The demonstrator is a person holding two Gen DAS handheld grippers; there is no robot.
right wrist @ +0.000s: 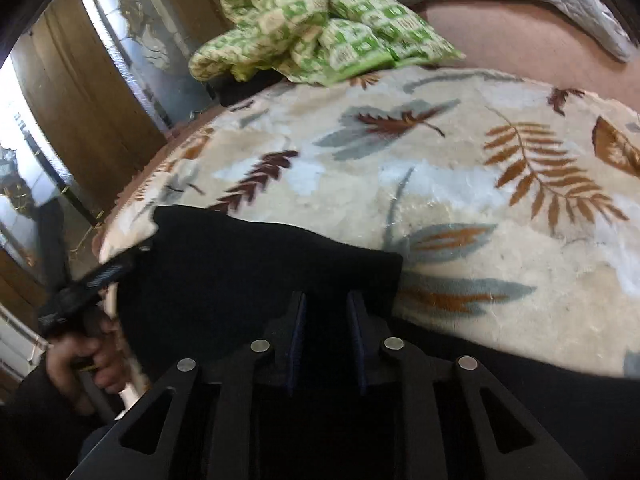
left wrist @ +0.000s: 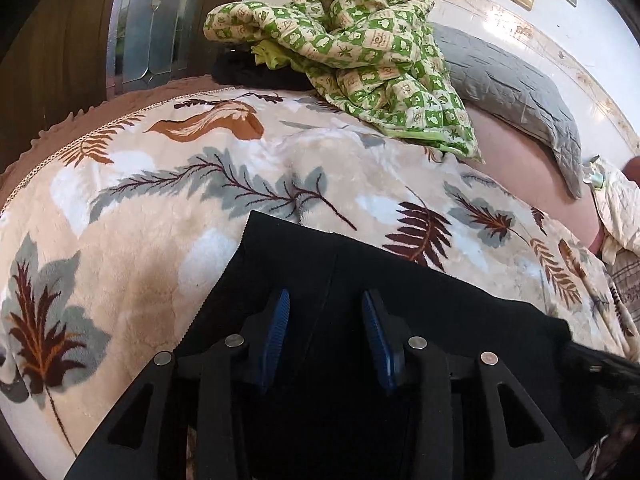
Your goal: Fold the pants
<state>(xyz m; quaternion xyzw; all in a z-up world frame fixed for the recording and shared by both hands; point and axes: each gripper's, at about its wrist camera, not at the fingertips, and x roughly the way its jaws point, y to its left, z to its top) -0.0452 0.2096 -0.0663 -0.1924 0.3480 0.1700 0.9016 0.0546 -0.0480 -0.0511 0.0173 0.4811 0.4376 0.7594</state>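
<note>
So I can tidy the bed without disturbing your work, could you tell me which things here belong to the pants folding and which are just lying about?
Part of the job:
black pants
left gripper
right gripper

Just lying about:
green patterned quilt
grey quilted pillow
leaf-print blanket, only the work surface

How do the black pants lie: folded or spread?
Cannot tell for sure. The pants lie flat on the blanket with one squared corner, but the rest is hidden.

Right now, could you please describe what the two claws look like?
Both are matte black with angular arms, triangular cutouts and round silver pins. The left claw has ribbed blue pads; the right claw has dark blue ones.
</note>
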